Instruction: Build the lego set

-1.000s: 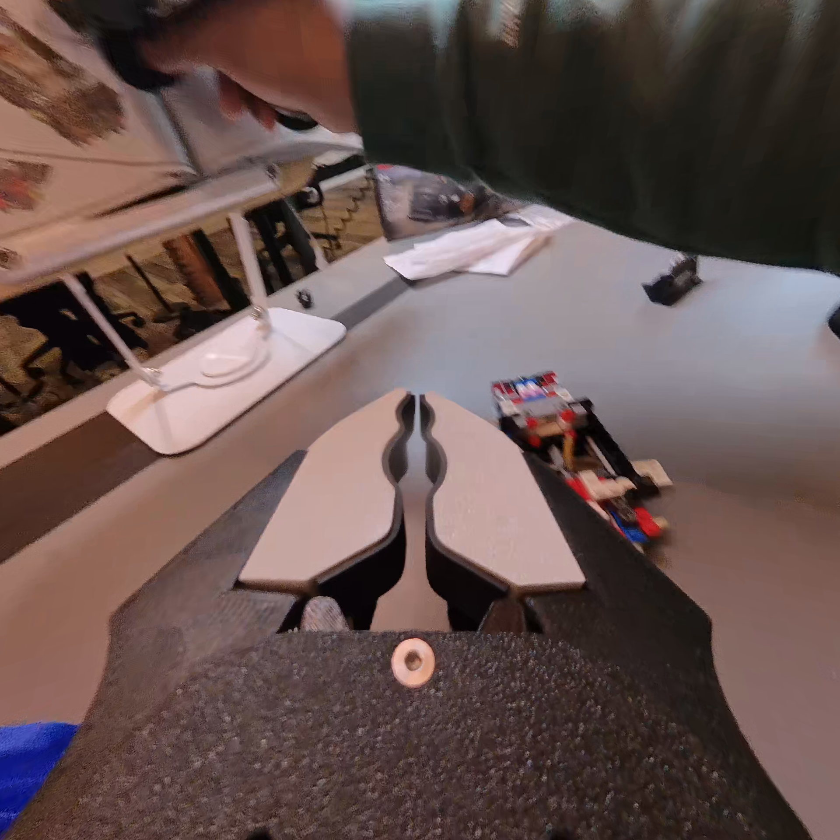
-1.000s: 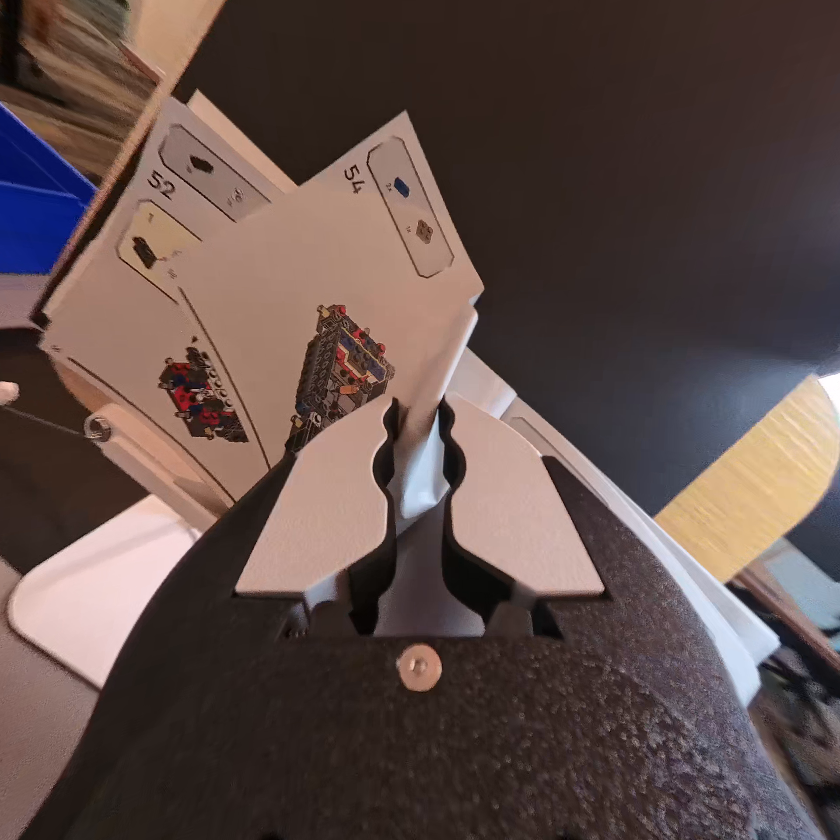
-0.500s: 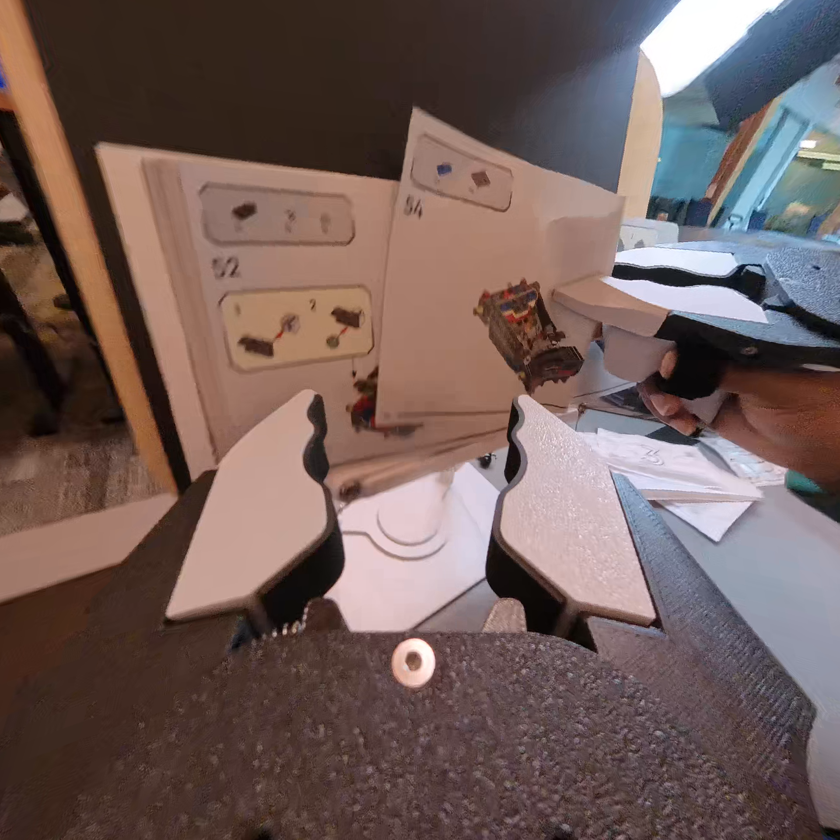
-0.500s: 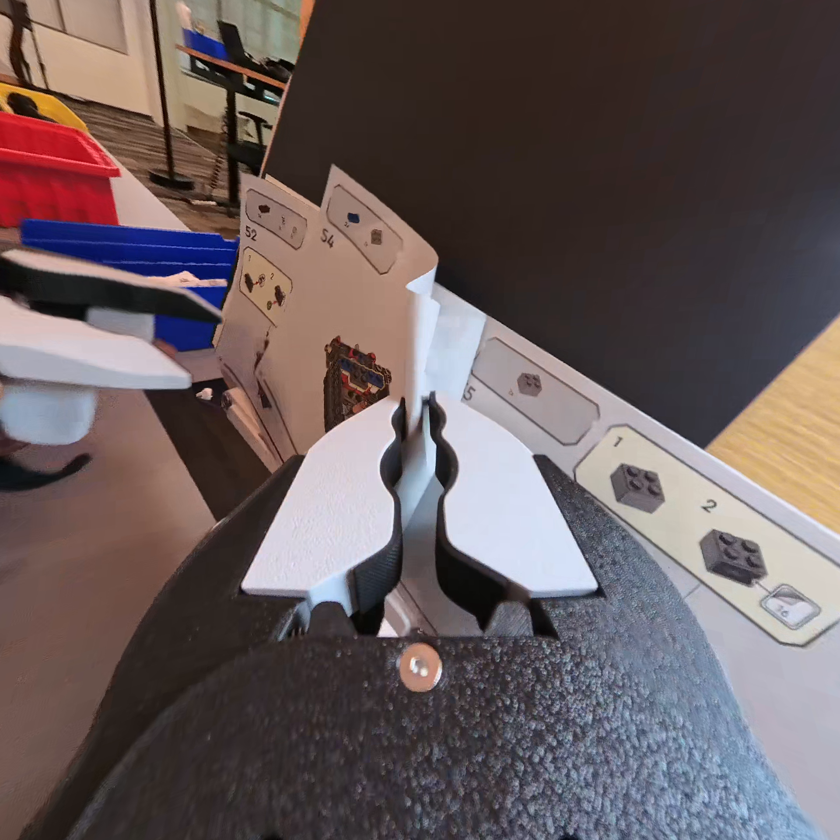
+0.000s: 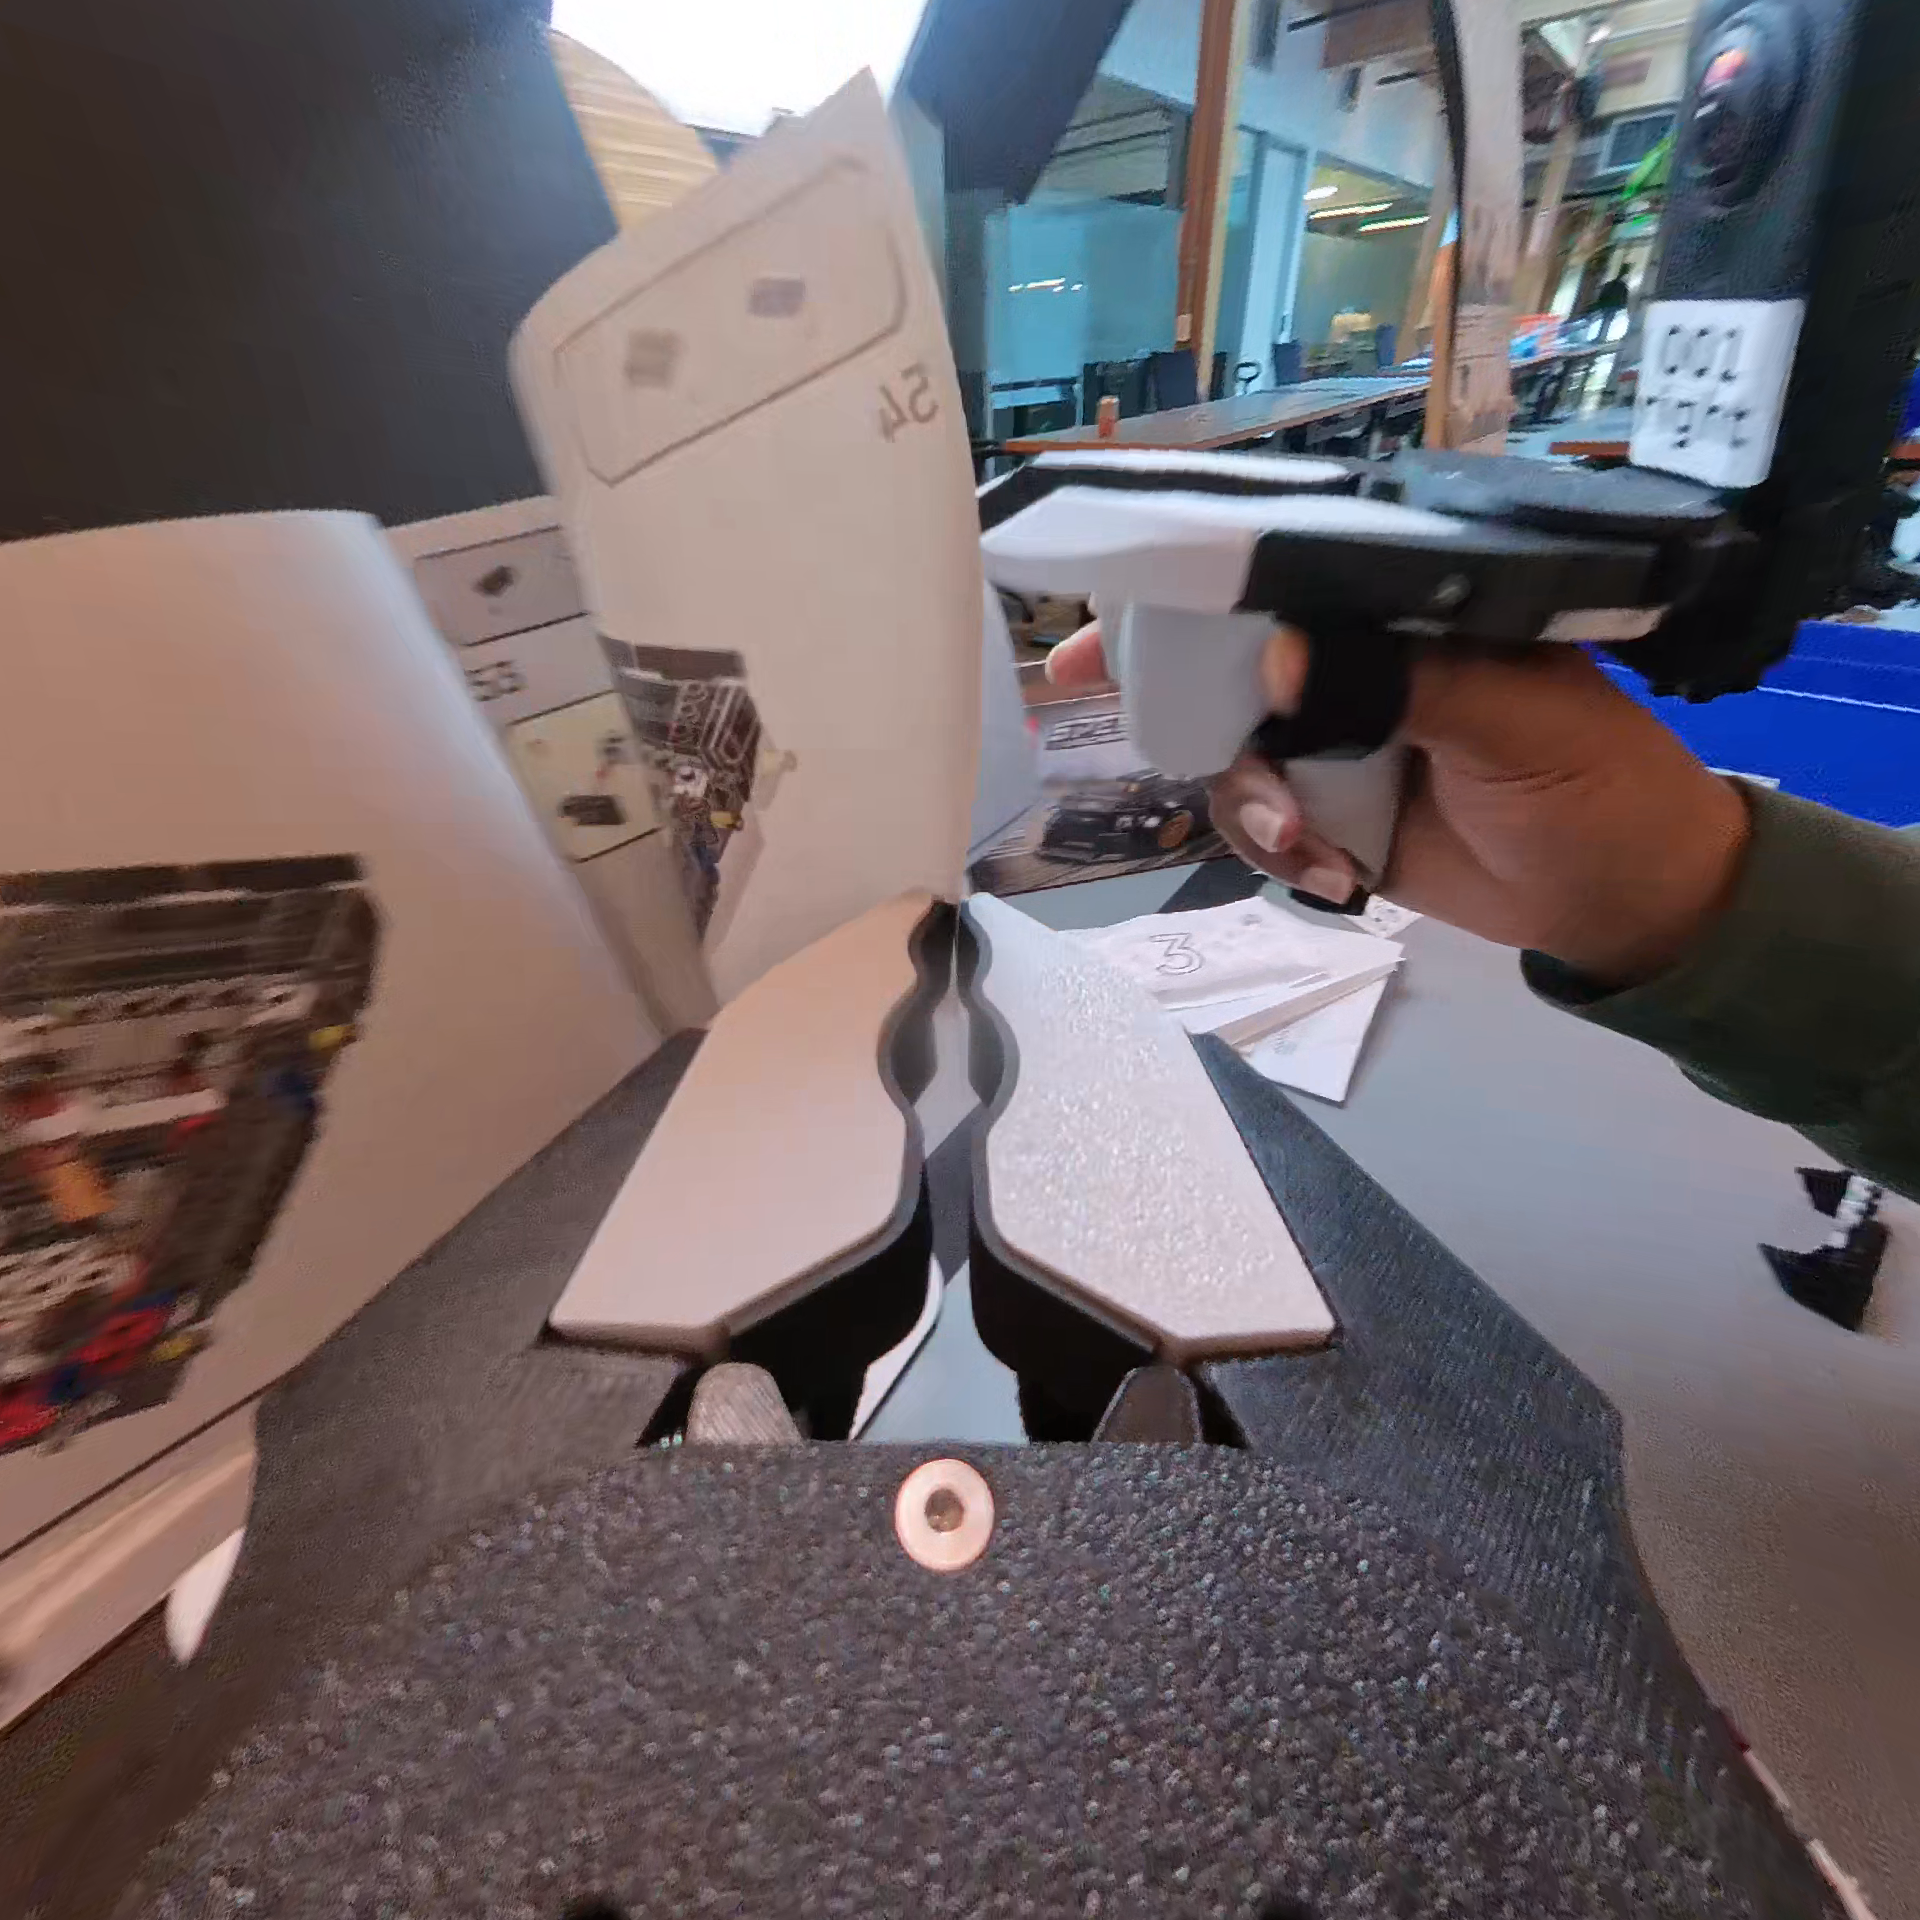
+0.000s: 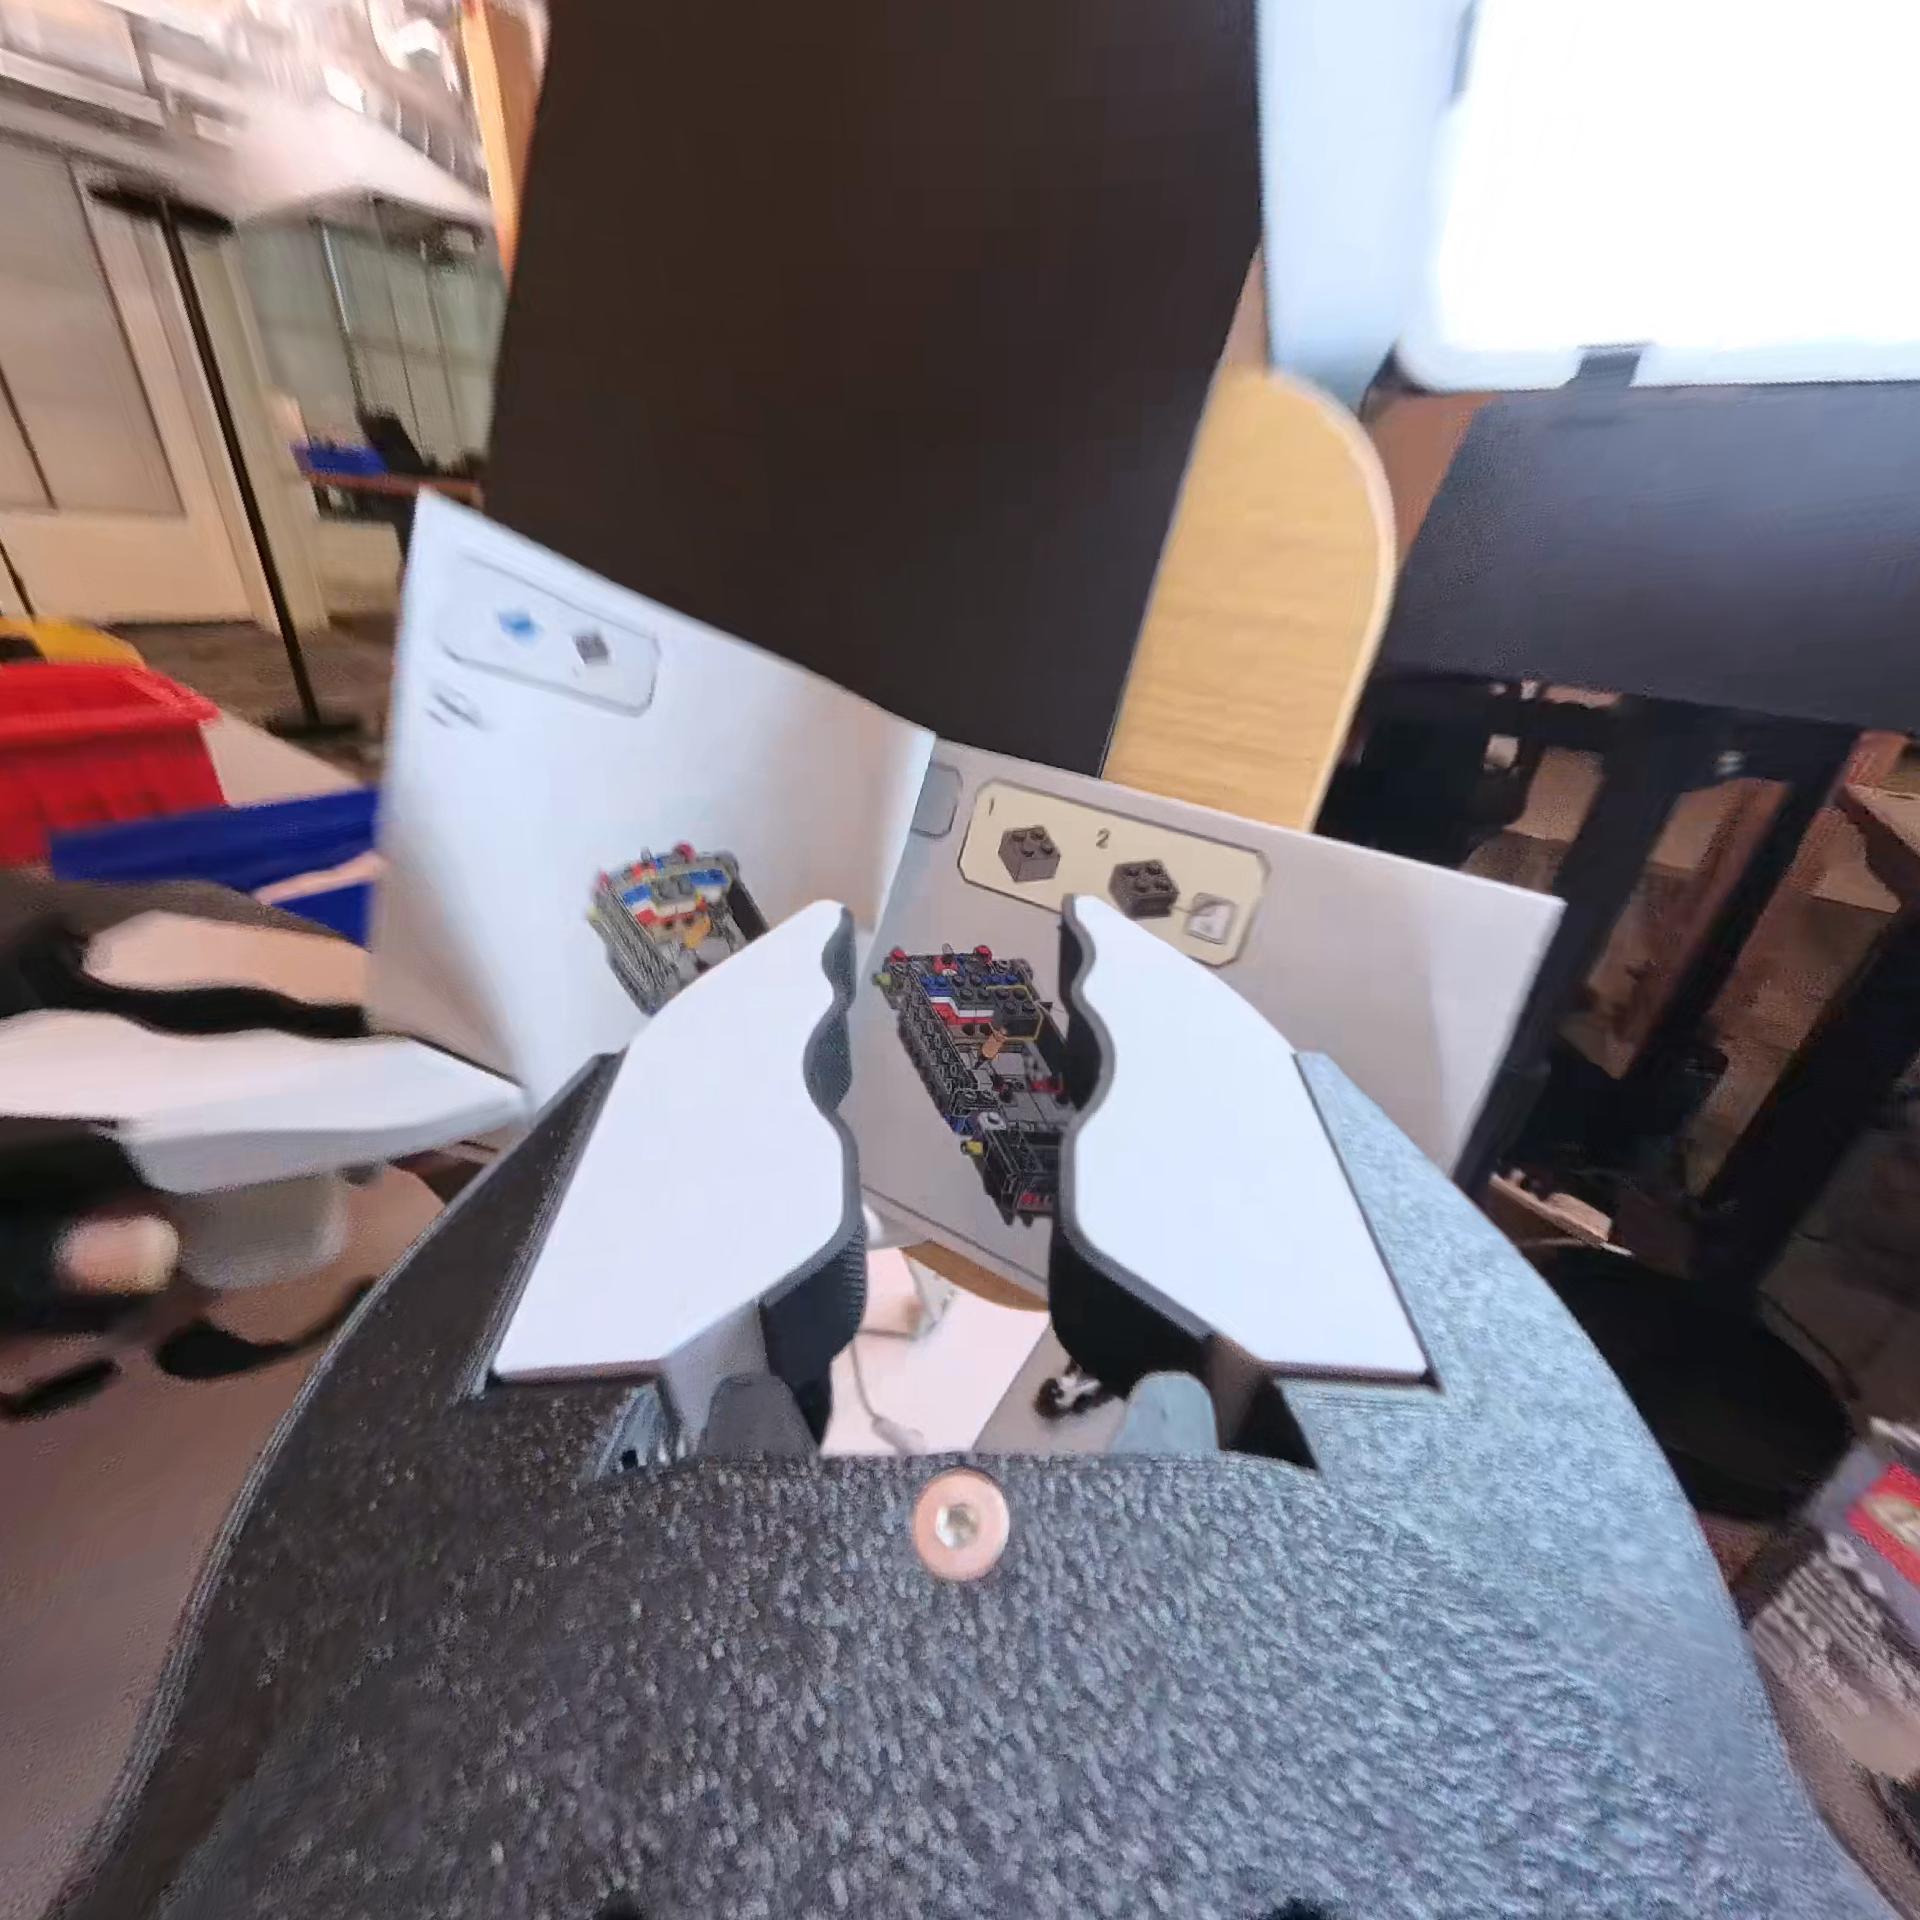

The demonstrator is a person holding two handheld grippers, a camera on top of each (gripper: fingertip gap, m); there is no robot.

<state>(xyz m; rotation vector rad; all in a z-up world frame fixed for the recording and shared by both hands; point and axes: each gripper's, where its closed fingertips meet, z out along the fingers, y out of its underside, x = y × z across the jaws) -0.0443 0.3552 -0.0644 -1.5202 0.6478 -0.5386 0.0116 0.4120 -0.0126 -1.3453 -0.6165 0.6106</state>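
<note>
Instruction booklet (image 6: 1351, 997) stood open and upright before a dark panel (image 6: 883, 364), one page (image 5: 769, 582) lifted. Left gripper (image 5: 954, 920) was closed, pinching that page's lower corner. Right gripper (image 6: 956, 925) hung parted and empty before the booklet.

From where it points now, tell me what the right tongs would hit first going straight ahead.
Probably the open instruction booklet: the right tongs, open, aim at its right-hand page with the build diagram. Depth is unclear.

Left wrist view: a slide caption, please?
Left tool pinches the instruction booklet's turning page; right tool hovers alongside.
</note>
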